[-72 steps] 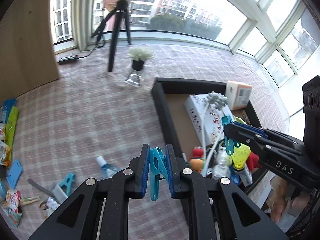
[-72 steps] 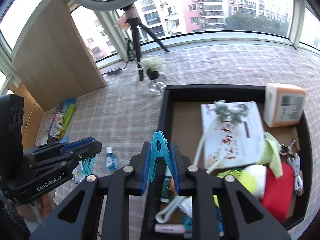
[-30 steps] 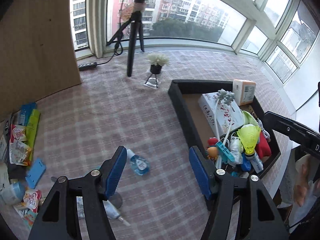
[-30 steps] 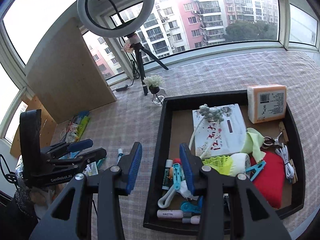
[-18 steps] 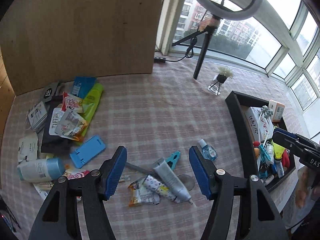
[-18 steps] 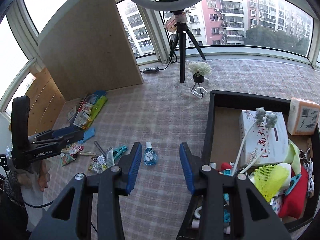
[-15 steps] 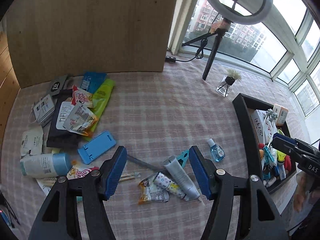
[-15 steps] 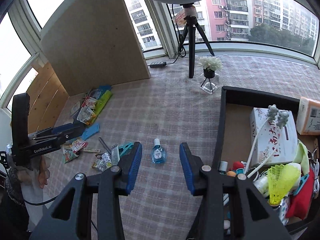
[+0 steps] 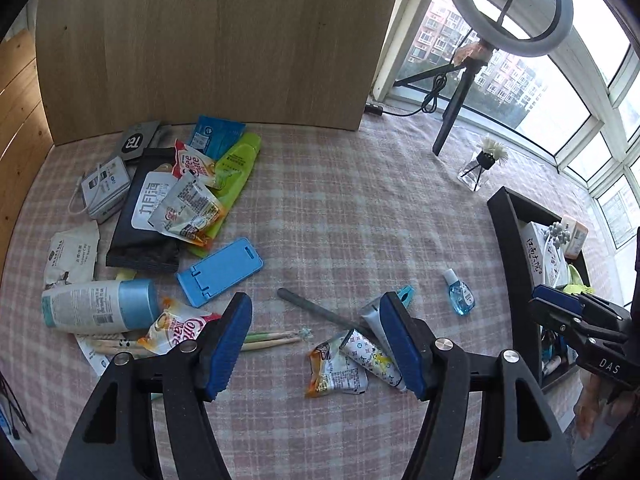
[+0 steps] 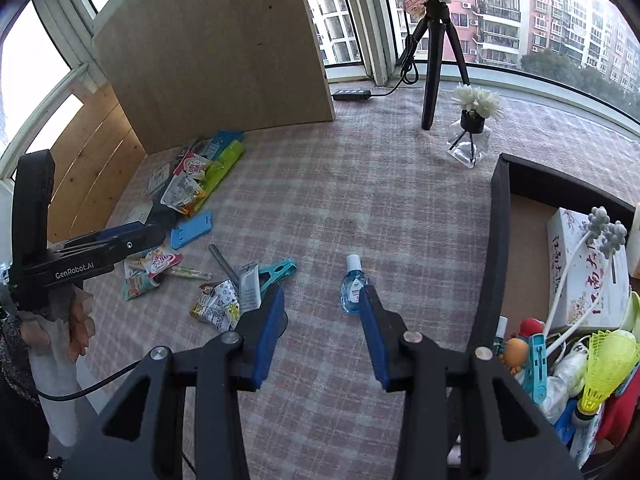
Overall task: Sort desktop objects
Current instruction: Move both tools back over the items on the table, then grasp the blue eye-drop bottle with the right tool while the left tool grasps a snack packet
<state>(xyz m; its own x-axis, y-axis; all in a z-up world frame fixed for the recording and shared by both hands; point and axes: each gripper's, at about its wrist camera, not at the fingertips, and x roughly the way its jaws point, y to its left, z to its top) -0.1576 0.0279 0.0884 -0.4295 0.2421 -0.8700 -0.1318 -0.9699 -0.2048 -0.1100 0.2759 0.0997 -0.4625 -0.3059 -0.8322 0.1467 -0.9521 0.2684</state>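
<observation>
Left wrist view: the left claw [image 9: 316,344], empty with its jaws opening, hangs over a checked pink tabletop [image 9: 340,208]. Below it lie crinkly printed snack sachets [image 9: 340,364] and a soft grey squeeze tube [image 9: 374,316], probably light and slippery.

Right wrist view: the right claw [image 10: 320,320] stands apart and empty. Just beyond it lies a small clear blue plastic bottle [image 10: 353,286], likely light and stiff, best pinched across its body. The black tray [image 10: 496,248] sits to the right.
</observation>
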